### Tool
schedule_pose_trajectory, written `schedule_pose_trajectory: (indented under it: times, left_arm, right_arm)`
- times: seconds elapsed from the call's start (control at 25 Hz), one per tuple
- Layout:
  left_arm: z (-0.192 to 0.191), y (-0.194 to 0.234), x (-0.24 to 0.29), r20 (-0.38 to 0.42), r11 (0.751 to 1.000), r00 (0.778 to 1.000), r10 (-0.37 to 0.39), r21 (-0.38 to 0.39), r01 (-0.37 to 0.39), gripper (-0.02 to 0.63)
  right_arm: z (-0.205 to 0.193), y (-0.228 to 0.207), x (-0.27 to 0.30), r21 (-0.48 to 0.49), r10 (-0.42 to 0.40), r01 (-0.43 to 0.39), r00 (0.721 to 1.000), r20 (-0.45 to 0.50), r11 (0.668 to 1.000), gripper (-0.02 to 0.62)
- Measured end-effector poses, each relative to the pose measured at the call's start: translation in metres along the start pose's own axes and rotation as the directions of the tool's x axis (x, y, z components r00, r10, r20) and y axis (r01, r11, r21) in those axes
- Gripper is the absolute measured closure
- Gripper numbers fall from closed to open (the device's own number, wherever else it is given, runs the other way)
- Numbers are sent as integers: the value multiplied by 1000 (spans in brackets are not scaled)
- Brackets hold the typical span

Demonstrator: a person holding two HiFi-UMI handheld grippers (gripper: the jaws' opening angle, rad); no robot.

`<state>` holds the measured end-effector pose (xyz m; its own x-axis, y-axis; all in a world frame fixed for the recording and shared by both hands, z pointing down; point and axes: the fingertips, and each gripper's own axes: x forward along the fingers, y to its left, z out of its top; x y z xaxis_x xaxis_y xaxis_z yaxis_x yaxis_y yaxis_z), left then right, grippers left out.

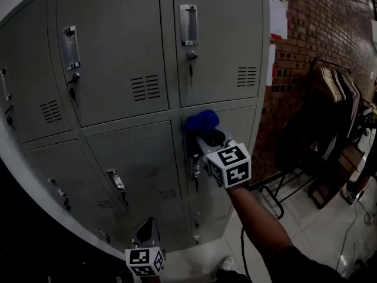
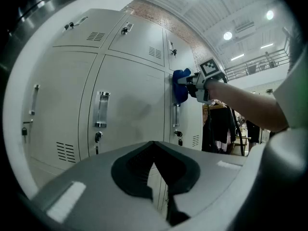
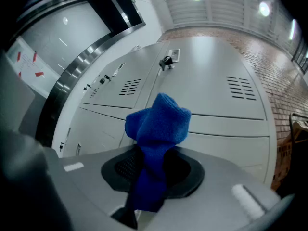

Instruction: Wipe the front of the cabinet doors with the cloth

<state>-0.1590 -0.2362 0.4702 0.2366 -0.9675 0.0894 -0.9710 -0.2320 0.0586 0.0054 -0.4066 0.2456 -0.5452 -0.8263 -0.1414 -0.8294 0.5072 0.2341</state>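
Right gripper [image 3: 153,170] clamped on fluffy blue cloth [image 3: 159,124]; long axis along jaws, bunched end against smooth grey metal cabinet door [image 1: 241,128]. Left gripper [image 2: 155,153] closed, empty.

No text, brand or number can be read. The white sheets [image 1: 278,15] on the brick wall [image 1: 318,40] are too dim to read; the cubes on the left hand-held gripper [image 1: 149,223] and the right hand-held gripper [image 1: 205,133] carry only black-and-white squares.
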Motion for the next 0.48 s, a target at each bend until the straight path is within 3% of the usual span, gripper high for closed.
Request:
schedule_pose_trajectory:
  times: [0.48]
  left_arm:
    - [2,-12,-8,-7,1000,1000,-12,4,12,592]
  right_arm:
    - [-34,-131,-48,50,-144,149,984,-103,988,489]
